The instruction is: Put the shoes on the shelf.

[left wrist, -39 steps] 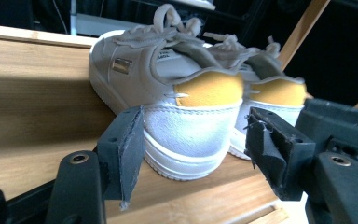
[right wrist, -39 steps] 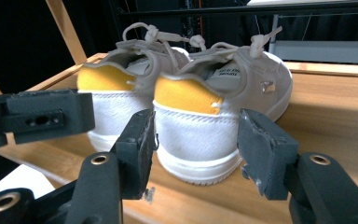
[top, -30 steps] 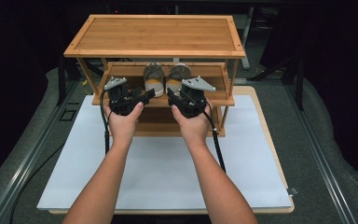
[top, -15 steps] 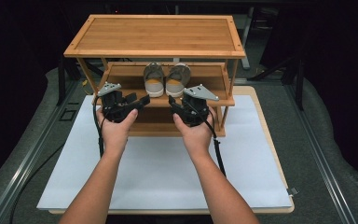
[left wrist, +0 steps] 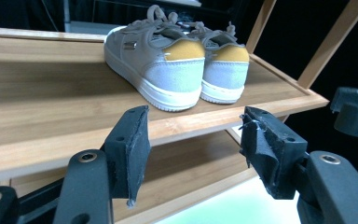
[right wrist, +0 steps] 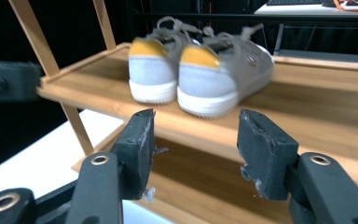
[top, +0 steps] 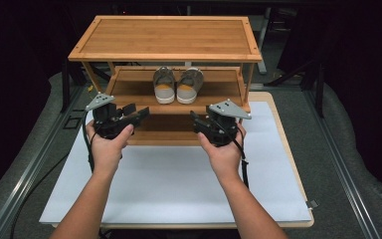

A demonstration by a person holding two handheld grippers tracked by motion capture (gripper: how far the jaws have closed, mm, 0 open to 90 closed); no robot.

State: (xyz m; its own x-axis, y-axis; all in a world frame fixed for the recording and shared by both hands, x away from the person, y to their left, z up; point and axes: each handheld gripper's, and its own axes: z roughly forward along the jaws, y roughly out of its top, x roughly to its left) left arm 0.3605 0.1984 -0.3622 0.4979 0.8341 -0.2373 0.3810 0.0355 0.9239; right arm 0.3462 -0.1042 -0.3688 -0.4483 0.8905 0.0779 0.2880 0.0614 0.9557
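Change: both hands have drawn back from the shoe rack [top: 164,50] toward the lower half of the high view and spread apart; a second ago they sat close together right at the middle shelf [top: 129,88].
Shoes: the pair of grey shoes [top: 177,84] stands alone at the centre of the middle shelf, heels toward the person, the two shoes touching side by side.
Left claw [top: 140,113]: left of centre in the high view, jaws fairly wide with nothing between them; they have just been closing a little.
Right claw [top: 195,119]: right of centre, jaws wide and empty, aimed inward at the rack.
Meaning: I'd judge the placing is done and the hands are clearing off; the pair looks settled.
High view adds: the whole rack on the white desk [top: 179,174], both forearms, and how far each claw sits from the shoes.
Left gripper view adds: yellow heel tabs, white soles, and the frayed pads [left wrist: 137,149].
Right gripper view adds: the same heels [right wrist: 186,79] from the other side, slightly blurred, and the lower shelf [right wrist: 205,182].
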